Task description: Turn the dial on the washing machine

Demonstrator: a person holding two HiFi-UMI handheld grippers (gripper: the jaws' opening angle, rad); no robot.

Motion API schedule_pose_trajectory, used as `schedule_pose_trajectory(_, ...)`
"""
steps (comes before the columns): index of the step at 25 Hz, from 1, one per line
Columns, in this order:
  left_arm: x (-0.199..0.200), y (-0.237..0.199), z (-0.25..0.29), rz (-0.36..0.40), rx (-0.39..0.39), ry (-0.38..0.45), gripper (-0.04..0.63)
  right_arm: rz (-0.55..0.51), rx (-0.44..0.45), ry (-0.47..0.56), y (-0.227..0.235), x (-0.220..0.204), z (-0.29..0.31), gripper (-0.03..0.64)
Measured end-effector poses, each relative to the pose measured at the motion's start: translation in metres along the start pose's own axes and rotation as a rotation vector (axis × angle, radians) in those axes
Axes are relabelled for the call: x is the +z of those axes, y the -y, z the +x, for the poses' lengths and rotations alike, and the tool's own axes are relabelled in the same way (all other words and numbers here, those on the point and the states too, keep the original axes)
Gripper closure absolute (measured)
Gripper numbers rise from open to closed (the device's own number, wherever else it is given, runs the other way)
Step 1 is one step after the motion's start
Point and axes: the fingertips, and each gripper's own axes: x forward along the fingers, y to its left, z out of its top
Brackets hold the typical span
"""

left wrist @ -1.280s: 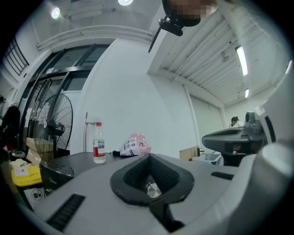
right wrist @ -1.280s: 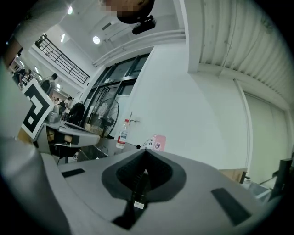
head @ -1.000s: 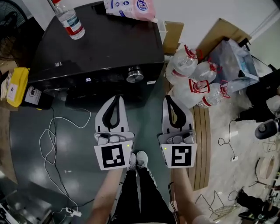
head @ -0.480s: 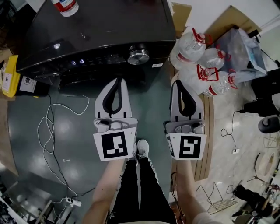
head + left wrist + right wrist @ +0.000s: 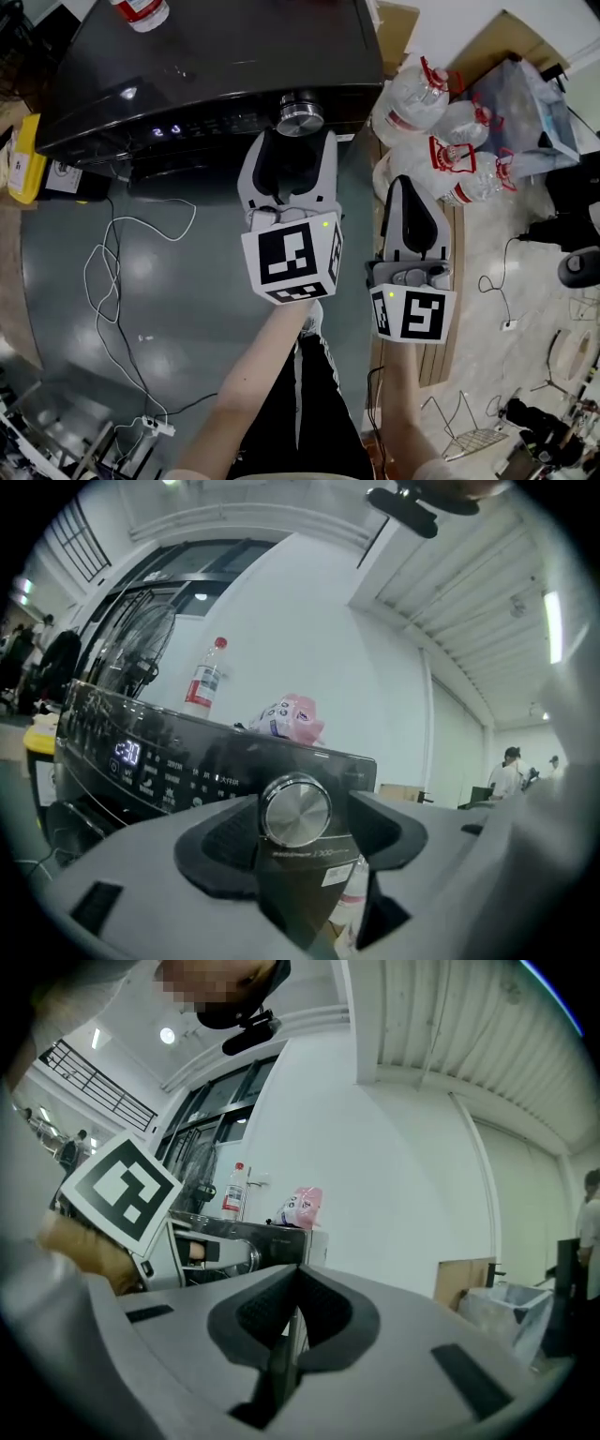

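The black washing machine [image 5: 216, 56] fills the top of the head view, with its round silver dial [image 5: 300, 112] on the front panel. My left gripper [image 5: 291, 142] is raised just below the dial, and its jaws are opening. In the left gripper view the dial [image 5: 295, 810] shows in the gap between the two dark pads [image 5: 220, 841], which do not touch it. A lit display [image 5: 127, 752] glows left of the dial. My right gripper [image 5: 411, 187] hangs lower at the right, shut and empty, its pads [image 5: 323, 1316] pressed together.
A water bottle [image 5: 141, 11] and a pink bag [image 5: 286, 719] lie on the machine's top. Several large water jugs [image 5: 427, 103] stand right of the machine. White cables [image 5: 108, 272] trail over the floor at the left, beside a yellow object [image 5: 23, 155].
My left gripper has risen forward and to the right, up to the dial, and its jaws have spread apart. The right gripper has hardly moved.
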Motion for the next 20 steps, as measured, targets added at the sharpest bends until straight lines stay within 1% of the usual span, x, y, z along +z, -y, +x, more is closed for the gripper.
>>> schedule_pose_trajectory(2,-0.004,-0.002,0.003,-0.044,0.037,0.003,0.307,-0.001,0.0,-0.004,0.003,-0.003,-0.001,0.612)
schedule_pose_trajectory(6,-0.01,-0.009,0.009,-0.17,0.092,0.005,0.307,0.01,-0.009,-0.024,0.011,-0.013,-0.005,0.612)
schedule_pose_trajectory(8,-0.009,-0.011,0.01,-0.209,0.103,0.018,0.308,0.013,-0.011,-0.033,0.014,-0.017,-0.006,0.612)
schedule_pose_trajectory(9,-0.008,-0.012,0.01,-0.214,0.104,0.026,0.31,0.012,-0.01,-0.035,0.016,-0.018,-0.005,0.612)
schedule_pose_trajectory(10,-0.006,-0.012,0.01,-0.208,0.103,0.034,0.316,0.011,-0.008,-0.037,0.016,-0.019,-0.005,0.612)
schedule_pose_trajectory(12,-0.003,-0.01,0.011,-0.171,0.1,0.041,0.345,0.008,-0.005,-0.039,0.018,-0.02,-0.005,0.612)
schedule_pose_trajectory(16,-0.003,-0.008,0.01,-0.088,0.099,0.043,0.347,0.006,0.001,-0.042,0.019,-0.023,-0.003,0.612)
schedule_pose_trajectory(18,-0.003,-0.007,0.011,-0.018,0.098,0.041,0.348,0.003,0.006,-0.045,0.018,-0.025,-0.002,0.612)
schedule_pose_trajectory(20,-0.003,-0.004,0.012,0.075,0.094,0.041,0.348,0.003,0.008,-0.048,0.018,-0.027,-0.002,0.612)
